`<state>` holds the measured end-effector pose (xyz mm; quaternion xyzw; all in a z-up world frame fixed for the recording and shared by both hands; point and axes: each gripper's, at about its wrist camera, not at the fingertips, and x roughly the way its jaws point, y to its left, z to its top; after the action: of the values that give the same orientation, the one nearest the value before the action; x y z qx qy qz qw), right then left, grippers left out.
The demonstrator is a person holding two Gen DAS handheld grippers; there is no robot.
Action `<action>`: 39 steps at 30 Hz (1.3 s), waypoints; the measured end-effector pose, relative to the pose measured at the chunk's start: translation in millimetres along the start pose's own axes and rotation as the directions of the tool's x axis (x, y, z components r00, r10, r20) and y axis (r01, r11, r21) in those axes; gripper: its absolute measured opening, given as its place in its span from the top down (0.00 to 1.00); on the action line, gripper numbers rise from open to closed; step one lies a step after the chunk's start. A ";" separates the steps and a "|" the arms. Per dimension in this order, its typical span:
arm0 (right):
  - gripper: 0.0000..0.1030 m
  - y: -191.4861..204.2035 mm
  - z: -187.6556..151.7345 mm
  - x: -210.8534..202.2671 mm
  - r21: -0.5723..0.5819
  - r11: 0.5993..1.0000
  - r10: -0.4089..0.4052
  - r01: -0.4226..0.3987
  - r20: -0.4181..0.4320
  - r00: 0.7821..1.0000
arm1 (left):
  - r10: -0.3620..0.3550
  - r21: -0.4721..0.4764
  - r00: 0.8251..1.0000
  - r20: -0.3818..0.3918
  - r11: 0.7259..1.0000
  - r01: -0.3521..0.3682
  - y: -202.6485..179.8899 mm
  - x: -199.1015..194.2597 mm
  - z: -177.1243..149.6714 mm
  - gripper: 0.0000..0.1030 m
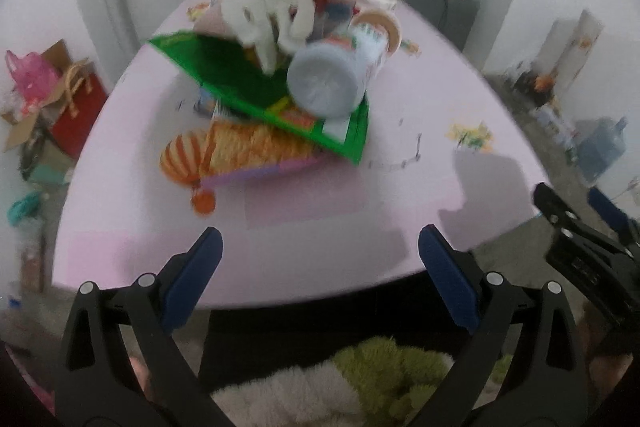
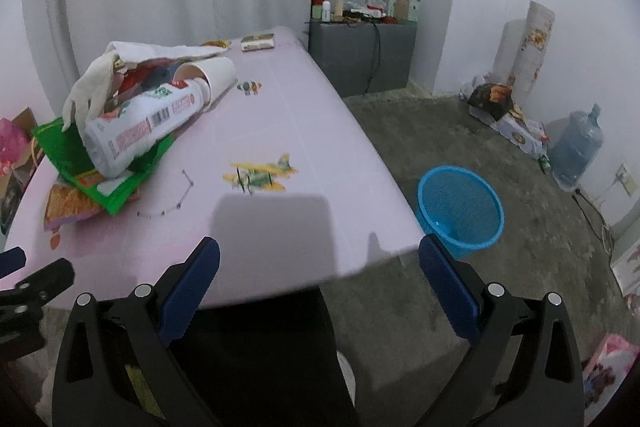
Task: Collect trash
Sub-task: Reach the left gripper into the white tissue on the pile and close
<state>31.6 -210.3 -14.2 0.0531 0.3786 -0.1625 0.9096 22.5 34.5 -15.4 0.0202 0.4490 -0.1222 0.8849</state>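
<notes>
A pile of trash lies on the pink table (image 1: 280, 235) (image 2: 280, 131): a white plastic bottle (image 1: 336, 75) (image 2: 140, 127) on its side, a green packet (image 1: 256, 95) (image 2: 116, 183), an orange snack packet (image 1: 252, 147) (image 2: 68, 205), a crumpled white tissue (image 1: 264, 11) (image 2: 92, 87) and a paper cup (image 2: 214, 77). My left gripper (image 1: 320, 267) is open and empty over the table's near edge, short of the pile. My right gripper (image 2: 320, 271) is open and empty at the table's near right corner. A blue mesh bin (image 2: 460, 211) stands on the floor right of the table.
A small box (image 2: 258, 41) lies at the table's far end. A grey cabinet (image 2: 362, 55) with clutter stands behind. A water jug (image 2: 576, 151) and boxes line the right wall. Bags (image 1: 48, 95) sit on the floor at left. A dark chair (image 2: 260, 355) is below.
</notes>
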 end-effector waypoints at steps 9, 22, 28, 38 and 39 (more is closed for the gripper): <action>0.06 12.7 79.4 2.6 -0.055 0.995 0.089 -0.079 0.223 0.971 | -0.128 0.034 0.927 0.354 0.992 0.124 36.5 -25.7 49.2 0.08; 0.09 61.7 207.7 95.6 0.062 0.745 0.665 -0.665 -0.149 0.731 | -0.222 0.110 0.903 0.368 0.975 0.194 54.1 -0.6 138.6 0.09; 0.09 137.7 256.1 141.2 -0.063 0.678 0.671 -0.733 -0.355 0.651 | -0.205 0.103 0.932 0.298 0.978 0.182 58.3 32.6 170.8 0.09; 0.31 171.2 250.8 192.6 -0.072 0.686 0.585 -0.724 -0.538 0.607 | -0.202 -0.048 0.967 0.154 0.976 0.212 83.5 75.4 185.6 0.46; 0.36 169.3 248.6 192.6 -0.074 0.687 0.583 -0.723 -0.539 0.608 | -0.205 -0.053 0.967 0.153 0.975 0.215 86.2 77.1 186.7 0.49</action>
<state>382.6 -154.7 21.3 0.0957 0.5614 0.2591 0.7801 233.9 75.7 27.9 -0.0673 0.3863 -0.2007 0.8977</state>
